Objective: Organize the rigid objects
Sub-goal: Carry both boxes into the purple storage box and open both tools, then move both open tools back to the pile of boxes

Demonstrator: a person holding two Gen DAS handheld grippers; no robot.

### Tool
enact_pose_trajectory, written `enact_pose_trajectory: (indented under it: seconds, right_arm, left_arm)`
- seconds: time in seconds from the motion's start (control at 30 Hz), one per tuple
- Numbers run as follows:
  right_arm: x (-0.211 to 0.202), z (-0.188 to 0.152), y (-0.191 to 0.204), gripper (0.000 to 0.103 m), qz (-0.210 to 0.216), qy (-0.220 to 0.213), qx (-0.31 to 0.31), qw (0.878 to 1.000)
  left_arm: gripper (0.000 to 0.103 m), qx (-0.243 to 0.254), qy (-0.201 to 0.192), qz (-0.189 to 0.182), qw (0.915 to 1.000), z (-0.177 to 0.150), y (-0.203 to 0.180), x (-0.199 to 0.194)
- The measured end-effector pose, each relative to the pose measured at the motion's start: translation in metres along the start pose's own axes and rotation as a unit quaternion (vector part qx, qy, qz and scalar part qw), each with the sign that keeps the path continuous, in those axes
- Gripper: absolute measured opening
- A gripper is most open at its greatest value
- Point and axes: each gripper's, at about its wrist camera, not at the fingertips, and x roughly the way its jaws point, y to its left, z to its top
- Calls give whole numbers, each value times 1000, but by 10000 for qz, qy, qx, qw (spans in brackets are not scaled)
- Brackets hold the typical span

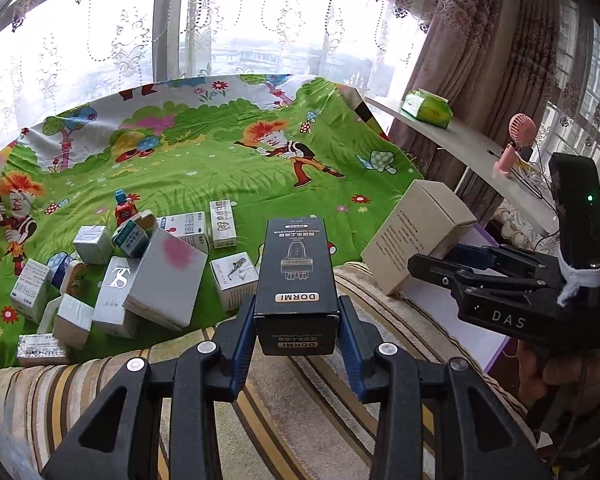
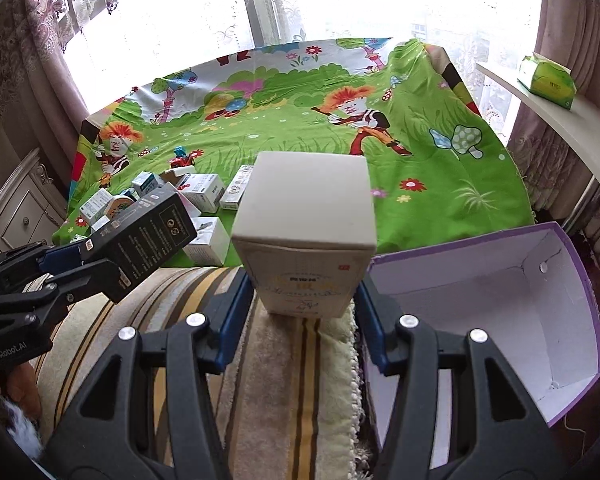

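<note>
I carry a black carton (image 1: pixel 296 280) clamped in my left claw (image 1: pixel 298 320) and a beige carton (image 2: pixel 306 232) clamped in my right claw (image 2: pixel 304 312), mid-frame, toward the empty purple box (image 2: pixel 572 280) at lower right, where each needs lowering and releasing.

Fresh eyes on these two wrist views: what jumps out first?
Each pair of tongs grips a box above the striped sofa edge: the left tongs clamp a black DORMI box, the right tongs a beige carton. Behind them a bright green cartoon sheet carries a clutter of small white boxes at its near left. An open purple-rimmed box, white inside, sits to the right.
</note>
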Motion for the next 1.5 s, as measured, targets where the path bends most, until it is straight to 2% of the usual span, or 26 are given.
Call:
enact_pose_trajectory:
  seconds: [0.3, 0.53, 0.57, 0.6, 0.63, 0.7, 0.73, 0.83, 1.0, 1.1, 1.2, 1.33, 1.5]
  right_arm:
    - [-8, -32, -59, 55, -423, 276, 641, 9967]
    - [-15, -46, -83, 55, -599, 368, 895, 9935]
    - [-17, -47, -85, 55, -604, 352, 917, 9933]
    - [-18, -48, -86, 55, -603, 342, 933, 9932]
    - [-19, -48, -88, 55, -599, 334, 944, 9932]
    - [-19, -48, -89, 58, -600, 339, 969, 9929]
    - [-19, -48, -90, 66, -609, 345, 983, 9927]
    - [-20, -46, -90, 86, -692, 280, 1009, 9921]
    - [-23, -44, -88, 93, -846, 75, 883, 9925]
    - [-27, -42, -83, 95, -892, -124, 662, 9937]
    - [-28, -40, -81, 96, -623, -154, 617, 9960]
    - [-25, -37, -74, 96, -298, -66, 708, 9970]
    - [-22, -36, -53, 96, -93, -26, 453, 9989]
  left_arm:
    - [40, 347, 229, -406, 9983, 4, -40, 14]
    - [42, 734, 449, -847, 9927, 3, -78, 26]
    - [44, 756, 489, -902, 9918, 3, -81, 28]
    - [53, 770, 516, -949, 9912, 3, -84, 29]
    - [63, 782, 520, -953, 9910, 2, -86, 30]
    - [75, 781, 483, -895, 9917, 2, -85, 28]
    - [77, 749, 464, -889, 9921, 2, -84, 27]
    - [79, 555, 476, -875, 9935, 4, -75, 26]
    - [79, 382, 454, -907, 9941, 1, -64, 23]
    - [79, 502, 398, -921, 9937, 0, -63, 18]
    - [79, 556, 327, -692, 9955, -1, -58, 14]
    - [79, 279, 415, -442, 9978, -1, -41, 15]
    - [79, 80, 356, -241, 9990, -5, -23, 11]
